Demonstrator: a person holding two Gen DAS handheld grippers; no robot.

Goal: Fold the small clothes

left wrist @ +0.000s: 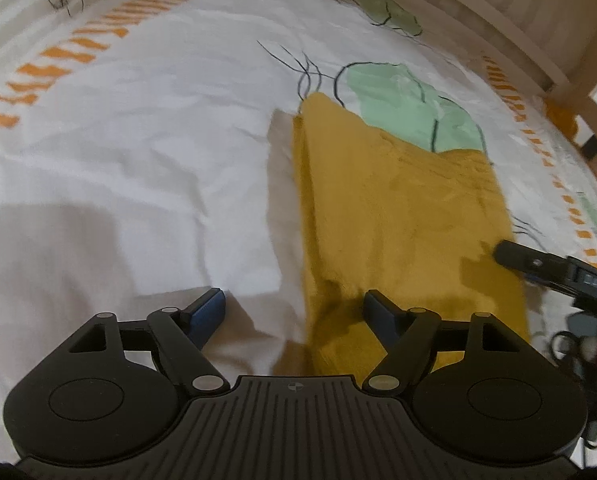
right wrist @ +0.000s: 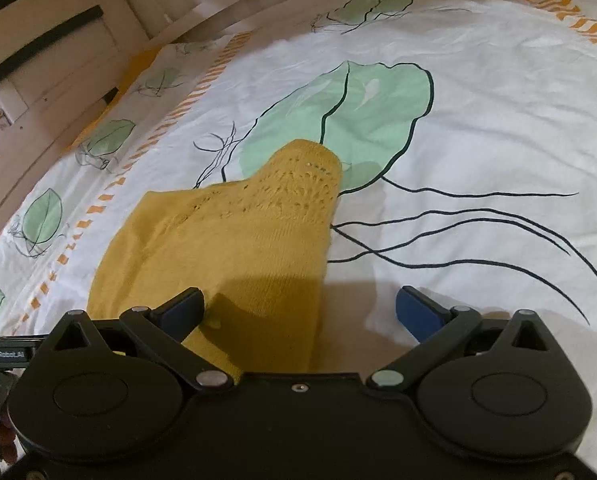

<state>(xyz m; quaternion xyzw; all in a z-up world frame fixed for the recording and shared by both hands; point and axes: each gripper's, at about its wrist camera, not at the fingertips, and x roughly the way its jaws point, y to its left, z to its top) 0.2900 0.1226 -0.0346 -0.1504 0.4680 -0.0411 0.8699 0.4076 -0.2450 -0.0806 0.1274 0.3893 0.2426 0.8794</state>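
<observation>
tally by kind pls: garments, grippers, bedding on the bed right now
Garments: 1, the mustard knit garment, lying on the sheet.
Grippers: 2, the left gripper and the right gripper, both open and holding nothing.
Bedding: 1, the white leaf-print bedsheet.
Total: 4

Bed cover (left wrist: 146, 128): white fabric, lightly creased, spread flat and filling most of both views.
Leaf print (right wrist: 362, 116): pale green leaf shapes outlined in dark line, with thin dark stems trailing across the white.
Border stripe (left wrist: 82, 46): band of short orange dashes running along the cover's edge.
Bed frame (left wrist: 510, 12): pale wood, along the cover's far edge.
Cupboard (right wrist: 54, 52): pale panelled furniture beyond the bed; detail blurred.
</observation>
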